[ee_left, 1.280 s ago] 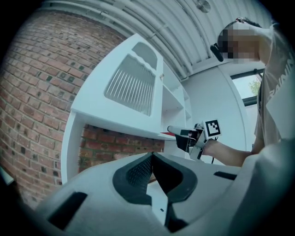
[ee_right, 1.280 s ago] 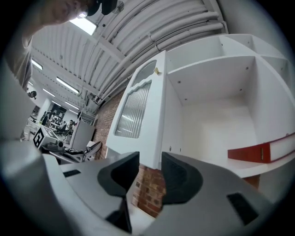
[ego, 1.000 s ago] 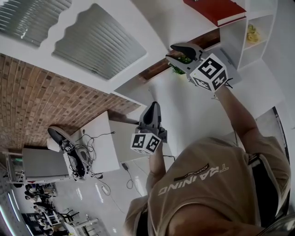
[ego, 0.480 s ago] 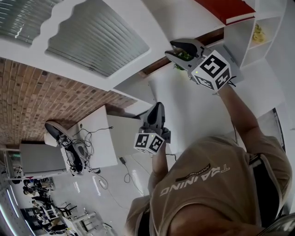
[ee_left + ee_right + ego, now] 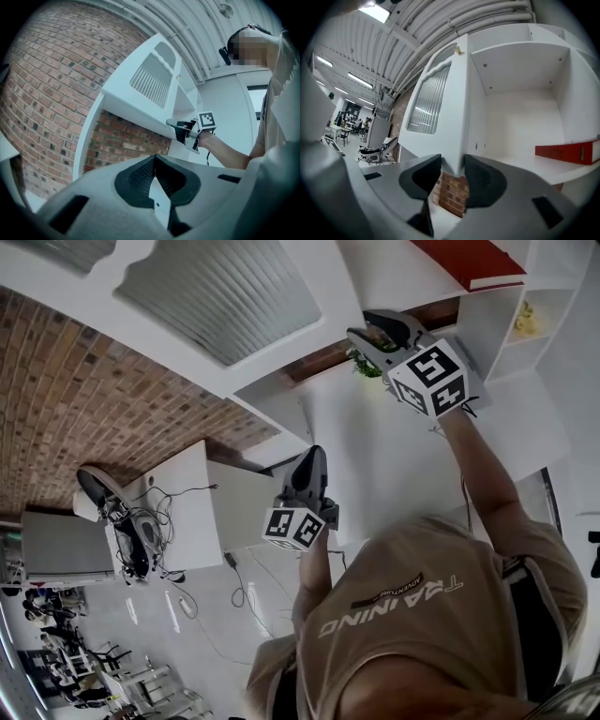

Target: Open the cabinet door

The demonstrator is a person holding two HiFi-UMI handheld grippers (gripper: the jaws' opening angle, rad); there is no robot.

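Note:
The white cabinet door with its ribbed glass panel stands swung wide open, edge-on in the right gripper view. My right gripper is raised at the door's free edge. Its jaws have just been opening and the gripper is open. The door's lower corner still lies between the jaws, close to both pads. My left gripper hangs lower, apart from the door, shut with nothing in it. The left gripper view shows the right gripper at the door's edge.
The open cabinet holds a red binder on its shelf. A small green plant sits under the right gripper. A brick wall runs left of the cabinet. Far below stand a white desk and a chair with cables.
The head view has swung, so the door panel and red binder drift up and right. The right gripper stays at the door's edge. The left gripper has shifted slightly.

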